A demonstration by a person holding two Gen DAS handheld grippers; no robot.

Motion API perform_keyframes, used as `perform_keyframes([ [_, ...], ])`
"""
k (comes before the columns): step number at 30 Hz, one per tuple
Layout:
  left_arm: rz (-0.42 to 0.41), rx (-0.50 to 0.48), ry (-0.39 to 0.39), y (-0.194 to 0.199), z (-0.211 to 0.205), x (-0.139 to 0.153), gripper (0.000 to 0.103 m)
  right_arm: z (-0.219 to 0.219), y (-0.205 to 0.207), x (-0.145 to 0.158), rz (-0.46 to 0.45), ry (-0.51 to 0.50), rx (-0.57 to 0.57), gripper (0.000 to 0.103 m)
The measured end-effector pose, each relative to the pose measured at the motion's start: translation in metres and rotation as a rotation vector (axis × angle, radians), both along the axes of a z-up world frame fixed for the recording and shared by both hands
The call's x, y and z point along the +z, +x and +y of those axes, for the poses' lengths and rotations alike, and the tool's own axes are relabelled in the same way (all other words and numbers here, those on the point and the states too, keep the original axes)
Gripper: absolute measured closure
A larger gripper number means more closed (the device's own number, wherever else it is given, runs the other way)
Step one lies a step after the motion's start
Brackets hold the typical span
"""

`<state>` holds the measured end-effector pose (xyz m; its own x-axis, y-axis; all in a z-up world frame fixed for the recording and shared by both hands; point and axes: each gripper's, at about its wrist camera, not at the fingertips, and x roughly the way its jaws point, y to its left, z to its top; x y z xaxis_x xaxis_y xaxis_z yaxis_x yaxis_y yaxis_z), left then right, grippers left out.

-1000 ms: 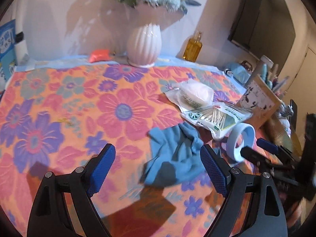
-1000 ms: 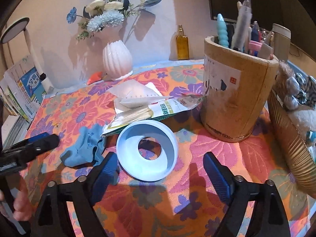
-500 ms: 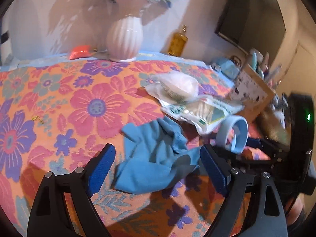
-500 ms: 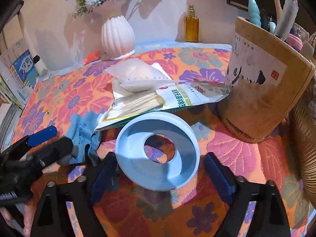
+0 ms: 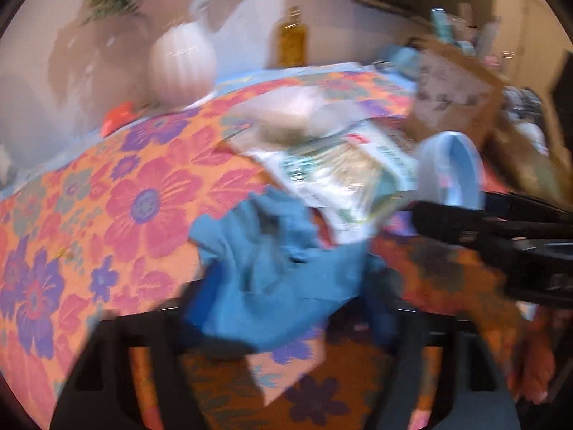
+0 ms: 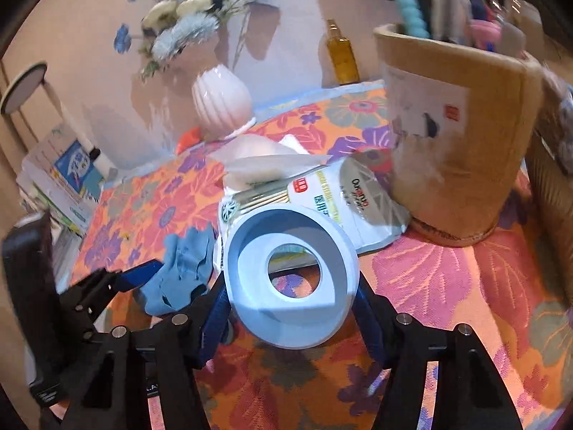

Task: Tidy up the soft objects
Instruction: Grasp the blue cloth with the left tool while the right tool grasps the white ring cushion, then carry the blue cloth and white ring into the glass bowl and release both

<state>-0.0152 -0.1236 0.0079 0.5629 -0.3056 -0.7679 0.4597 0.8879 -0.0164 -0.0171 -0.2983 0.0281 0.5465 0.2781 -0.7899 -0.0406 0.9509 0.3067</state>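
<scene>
Blue cloth (image 5: pixel 275 279) between left claw (image 6: pixel 172 283) fingers, grip unclear; right claw (image 6: pixel 290 304) clamps ring (image 6: pixel 290 279)

Black frames, blue fingers (image 6: pixel 215 308), silver screws

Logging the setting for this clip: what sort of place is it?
Probably a home living room or bedroom table: a floral tablecloth, a white ribbed vase of artificial flowers against the wall, and a holder crammed with pens and toiletries.
</scene>
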Motion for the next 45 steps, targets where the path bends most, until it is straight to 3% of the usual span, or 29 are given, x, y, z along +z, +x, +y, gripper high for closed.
perform_keyframes([
  [3,-0.001,-0.001,-0.042,-0.001,0.007,0.003,0.092,0.012,-0.005,0.005,-0.032,-0.043,0.036,0.040],
  [13,-0.031,0.044,-0.291,-0.007,0.050,0.019,0.092,0.005,-0.011,0.007,-0.064,-0.006,0.034,0.040],
  [16,-0.035,0.061,-0.285,-0.007,0.047,0.019,0.092,0.005,-0.013,0.010,-0.075,-0.011,0.027,0.040],
  [19,-0.048,0.055,-0.228,-0.011,0.037,0.019,0.092,0.006,-0.019,0.014,-0.090,-0.024,0.021,0.040],
  [22,-0.054,0.004,-0.195,-0.031,0.025,0.021,0.092,-0.004,-0.025,0.004,0.003,0.060,-0.003,0.040],
  [25,-0.060,-0.052,-0.195,-0.051,0.010,0.026,0.092,-0.018,-0.046,0.001,0.049,0.087,-0.032,0.040],
  [30,-0.062,-0.149,-0.238,-0.063,-0.028,0.043,0.092,-0.045,-0.075,0.047,-0.023,-0.046,-0.068,0.040],
  [36,-0.115,-0.319,-0.280,-0.079,-0.090,0.087,0.092,-0.107,-0.099,0.099,-0.107,-0.082,-0.197,0.040],
  [40,-0.125,-0.405,-0.291,-0.075,-0.136,0.108,0.092,-0.152,-0.106,0.103,-0.105,-0.124,-0.332,0.040],
  [45,-0.127,-0.467,-0.269,-0.060,-0.201,0.118,0.092,-0.213,-0.108,0.096,-0.075,-0.087,-0.470,0.040],
])
